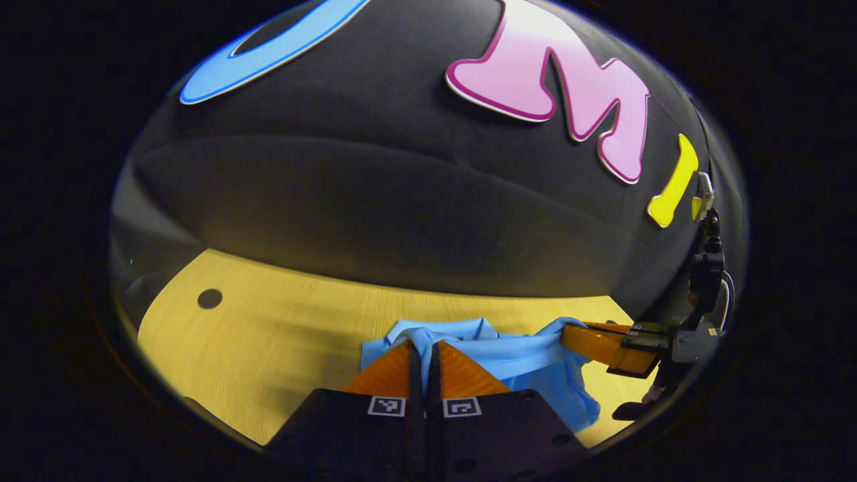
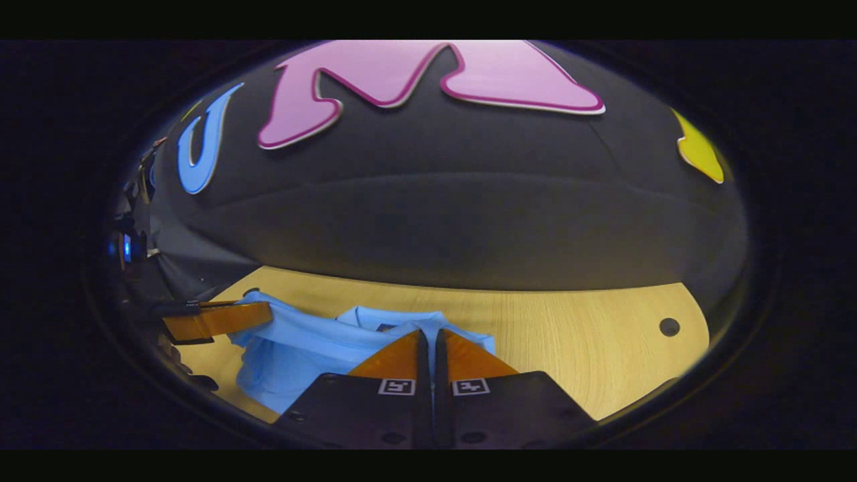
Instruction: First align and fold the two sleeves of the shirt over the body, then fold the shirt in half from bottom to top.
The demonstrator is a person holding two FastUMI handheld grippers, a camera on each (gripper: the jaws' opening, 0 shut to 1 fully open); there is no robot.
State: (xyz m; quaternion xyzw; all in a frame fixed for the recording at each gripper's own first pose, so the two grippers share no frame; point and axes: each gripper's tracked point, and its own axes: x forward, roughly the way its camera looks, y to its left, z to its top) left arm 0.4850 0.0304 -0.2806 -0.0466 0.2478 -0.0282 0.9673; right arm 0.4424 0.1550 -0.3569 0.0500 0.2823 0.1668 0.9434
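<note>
On the wooden table [image 1: 268, 321], before the black cloth wall [image 1: 402, 201], a light blue shirt [image 1: 522, 365] is lying bunched. Both the left gripper [image 1: 424, 355] and right gripper [image 2: 429, 345] are pinching its fabric, fingers nearly together.

We find no words, brands or numbers to read here; each gripper [image 1: 423, 348] [image 2: 428, 338] carries two small square black-and-white code markers [image 1: 387, 406] [image 2: 396, 386], patterns rather than text.

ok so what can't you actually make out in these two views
- Shirt: near part hidden behind the left gripper in the left gripper view, so sleeves can't be told folded or not.
- Shirt hem: behind the right gripper in the right gripper view.
- Table: near edge cut off in both views.
</note>
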